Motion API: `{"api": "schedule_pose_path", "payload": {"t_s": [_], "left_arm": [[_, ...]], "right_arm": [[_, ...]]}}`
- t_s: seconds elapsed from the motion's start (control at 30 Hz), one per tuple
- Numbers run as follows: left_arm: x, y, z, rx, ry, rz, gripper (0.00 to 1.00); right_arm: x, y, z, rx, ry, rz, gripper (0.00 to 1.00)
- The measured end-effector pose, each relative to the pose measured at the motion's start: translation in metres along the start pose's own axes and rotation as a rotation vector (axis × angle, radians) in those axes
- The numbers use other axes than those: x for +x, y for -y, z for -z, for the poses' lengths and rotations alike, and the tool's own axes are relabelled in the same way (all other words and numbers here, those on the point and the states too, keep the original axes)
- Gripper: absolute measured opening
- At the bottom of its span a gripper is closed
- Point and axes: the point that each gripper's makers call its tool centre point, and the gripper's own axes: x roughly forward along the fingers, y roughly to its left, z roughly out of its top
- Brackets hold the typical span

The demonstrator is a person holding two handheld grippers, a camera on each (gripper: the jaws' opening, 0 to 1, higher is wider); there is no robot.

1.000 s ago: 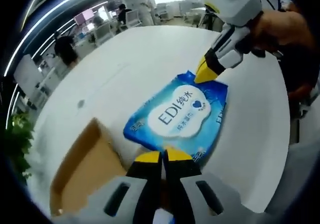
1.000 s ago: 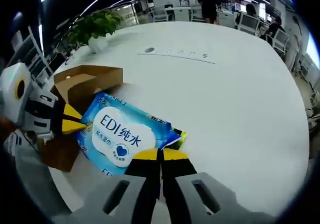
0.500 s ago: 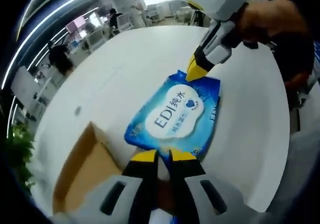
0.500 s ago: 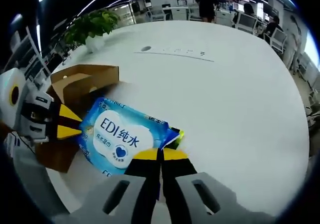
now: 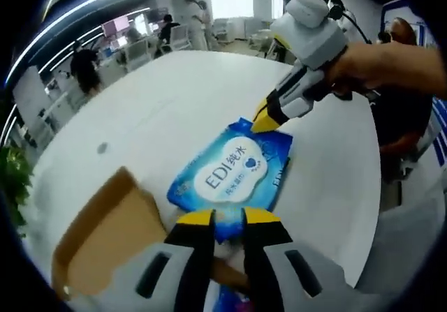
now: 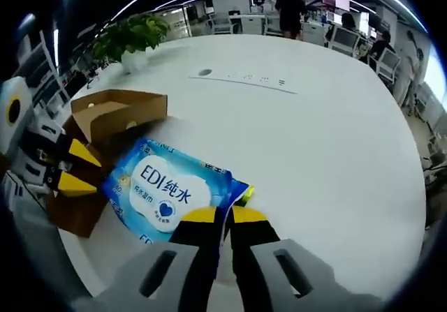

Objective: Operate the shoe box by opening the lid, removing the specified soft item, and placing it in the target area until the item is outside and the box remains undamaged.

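Blue soft pack of wet wipes (image 5: 232,174) (image 6: 165,191) with a white label lies flat on the round white table (image 5: 181,95) (image 6: 328,137), outside and just beside the open brown cardboard shoe box (image 5: 105,242) (image 6: 105,127).

From the left gripper view, the left gripper (image 5: 228,218) stands with its yellow-tipped jaws a narrow gap apart, empty, at the pack's near edge, while the box's flap lies to the left of the pack. At the pack's far edge the right gripper (image 5: 265,120) comes in, held by a person's hand (image 5: 377,64); its yellow tips meet on the pack's corner.

From the right gripper view, the right gripper (image 6: 223,215) has its jaws nearly together, pinching the pack's near edge, with a bit of green-yellow at the pack's corner just beside the tips. The left gripper (image 6: 70,169) shows at the pack's left side with its yellow tips spread apart, close to the pack's edge and in front of the box. This view shows the box's inside, brown and hollow, its flap raised.

On the table beyond the box is a small round grey inset (image 6: 204,72) and a narrow strip of markings (image 6: 255,79). A potted green plant (image 6: 133,40) stands at the table's far edge. Around the table is an open office with desks, screens, ceiling light strips and several standing people (image 6: 288,5).
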Motion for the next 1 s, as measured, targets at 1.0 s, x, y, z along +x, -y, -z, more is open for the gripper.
{"api": "schedule_pose_path", "payload": {"t_s": [1.0], "left_arm": [[-0.066,-0.049,0.039,-0.118,0.037,-0.045,0.26]], "right_arm": [[-0.053,-0.071,-0.038,-0.271,0.061,-0.121,0.26]]}}
